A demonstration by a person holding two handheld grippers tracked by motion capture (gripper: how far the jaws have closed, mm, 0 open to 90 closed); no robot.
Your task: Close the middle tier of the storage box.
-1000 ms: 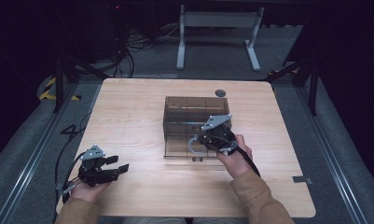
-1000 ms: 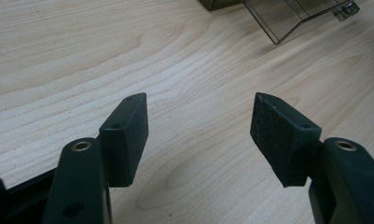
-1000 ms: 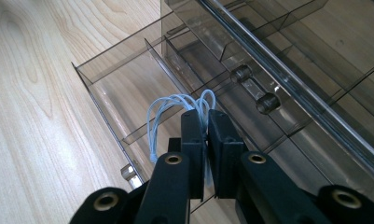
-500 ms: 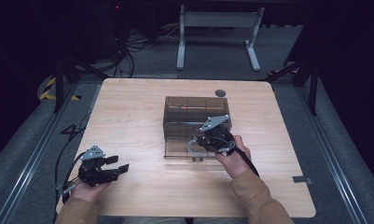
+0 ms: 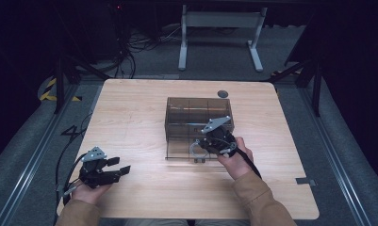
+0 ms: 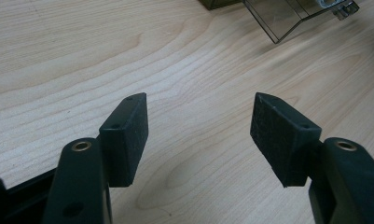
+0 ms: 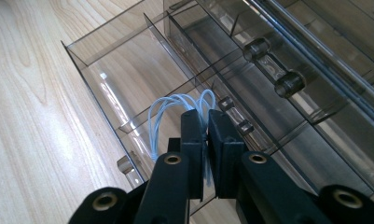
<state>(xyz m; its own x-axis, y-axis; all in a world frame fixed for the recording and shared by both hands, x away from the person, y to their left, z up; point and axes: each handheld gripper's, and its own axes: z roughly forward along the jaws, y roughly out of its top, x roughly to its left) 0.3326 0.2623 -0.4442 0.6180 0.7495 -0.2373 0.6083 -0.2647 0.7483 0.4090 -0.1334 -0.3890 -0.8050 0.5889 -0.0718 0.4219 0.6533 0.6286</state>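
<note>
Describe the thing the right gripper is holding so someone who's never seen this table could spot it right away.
Start at the smoky clear plastic drawer box in the middle of the wooden table; its bottom drawer is pulled out toward the person. Above that open drawer, the right gripper pinches a small coil of thin white cable, the only pale, looped thing among the hard transparent dividers.

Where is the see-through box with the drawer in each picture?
High view: the box sits mid-table, its drawer pulled out toward the person.
Left gripper view: a drawer corner at top right.
Right gripper view: the drawer lies under the right gripper, shut on a cable loop.
Shared landmark: the wooden table.
</note>
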